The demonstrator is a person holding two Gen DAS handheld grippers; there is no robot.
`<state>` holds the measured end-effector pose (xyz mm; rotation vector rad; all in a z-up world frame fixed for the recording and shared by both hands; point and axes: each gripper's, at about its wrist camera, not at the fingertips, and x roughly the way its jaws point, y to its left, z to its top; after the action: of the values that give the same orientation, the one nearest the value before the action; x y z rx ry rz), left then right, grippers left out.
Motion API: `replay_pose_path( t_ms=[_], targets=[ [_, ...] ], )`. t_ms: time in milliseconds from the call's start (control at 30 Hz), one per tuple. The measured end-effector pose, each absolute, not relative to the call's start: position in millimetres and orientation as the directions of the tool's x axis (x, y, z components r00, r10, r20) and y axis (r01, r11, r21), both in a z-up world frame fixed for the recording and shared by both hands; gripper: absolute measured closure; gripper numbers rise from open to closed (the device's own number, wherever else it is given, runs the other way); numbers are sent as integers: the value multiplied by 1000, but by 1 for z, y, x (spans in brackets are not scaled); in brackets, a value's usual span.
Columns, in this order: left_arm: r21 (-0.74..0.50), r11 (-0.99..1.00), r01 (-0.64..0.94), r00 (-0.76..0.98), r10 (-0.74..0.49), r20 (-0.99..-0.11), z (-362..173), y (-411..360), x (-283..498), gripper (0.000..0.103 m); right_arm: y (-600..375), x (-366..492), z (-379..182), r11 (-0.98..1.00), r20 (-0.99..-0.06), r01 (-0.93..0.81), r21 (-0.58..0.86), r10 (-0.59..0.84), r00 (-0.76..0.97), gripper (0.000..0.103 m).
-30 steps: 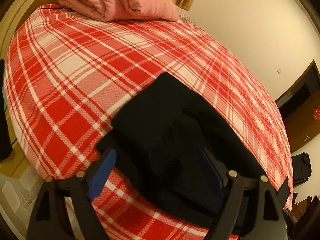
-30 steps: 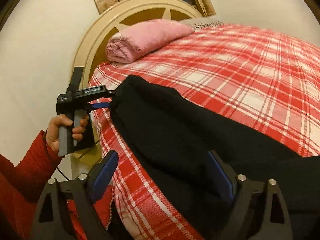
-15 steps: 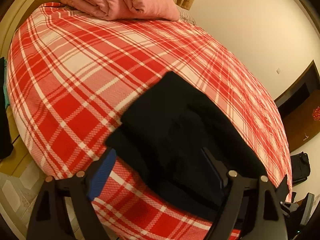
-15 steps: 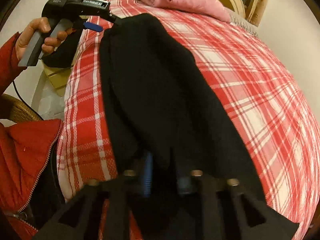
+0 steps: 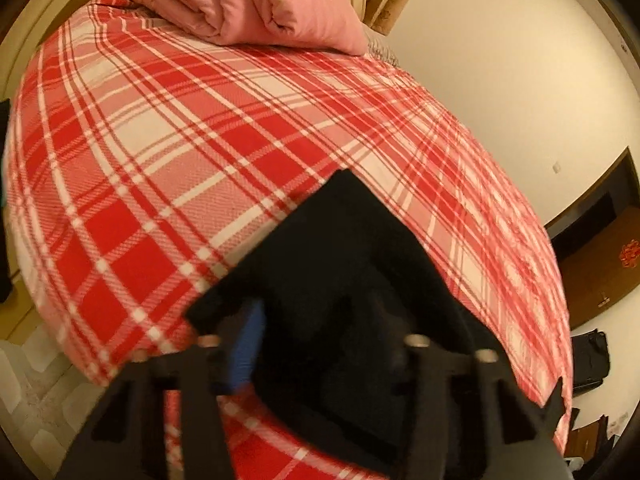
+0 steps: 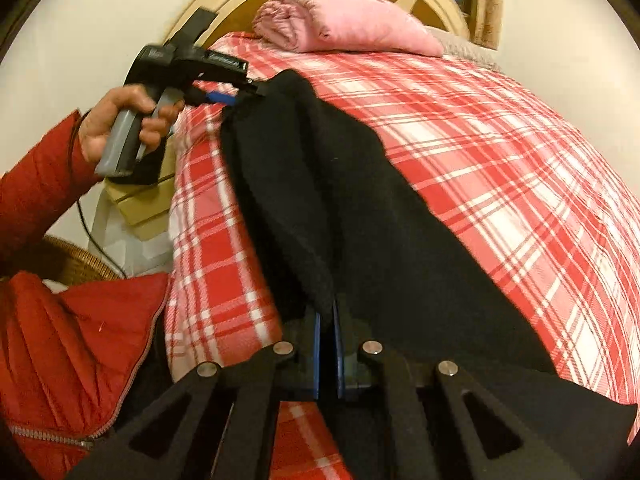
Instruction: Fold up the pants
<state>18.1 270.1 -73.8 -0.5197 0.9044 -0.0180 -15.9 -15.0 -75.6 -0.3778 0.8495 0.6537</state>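
along the near edge of the plaid bed (image 6: 500, 152) the black pants (image 6: 360, 208) lie stretched between both grippers, right gripper (image 6: 329, 344) clamped on one end, left gripper (image 5: 320, 332) just closing on the other, seemingly readying a fold.

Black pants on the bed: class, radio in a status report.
Right gripper shut on the pants. Left gripper just been closing around their far end. Nothing blocking on the plaid bedspread.
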Motion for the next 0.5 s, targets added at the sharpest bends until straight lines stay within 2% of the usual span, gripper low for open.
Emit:
replay_pose_path(
  t_ms=[33, 167, 300, 333, 400, 467, 500],
  targets=[
    [-418, 885, -203, 627, -210, -750, -72, 272, 15, 68, -14, -18, -76, 739, -792, -672, -49, 381, 477, 98],
    [-270, 929, -253, 620, -58, -782, -69, 274, 2, 69, -10, -19, -97, 739, -812, -671, -64, 353, 466, 98],
    [-191, 955, -228, 649, 3, -761, -58, 264, -4, 69, -11, -24, -107, 729, -800, -682, -64, 371, 471, 92],
    [-166, 966, -199, 668, 10, -744, -52, 257, -3, 69, -13, -23, -106, 730, -800, -682, -50, 380, 465, 89],
    [-127, 981, -146, 703, 13, -711, -42, 241, 1, 62, -19, -19, -100, 737, -795, -675, 48, 437, 421, 64],
    [-114, 985, -130, 714, 13, -700, -42, 231, 10, 54, -30, -13, -86, 744, -752, -650, 154, 515, 411, 59],
    [-115, 984, -135, 704, 14, -710, -47, 226, 15, 54, -36, -10, -78, 744, -717, -634, 211, 558, 417, 58]
  ],
)
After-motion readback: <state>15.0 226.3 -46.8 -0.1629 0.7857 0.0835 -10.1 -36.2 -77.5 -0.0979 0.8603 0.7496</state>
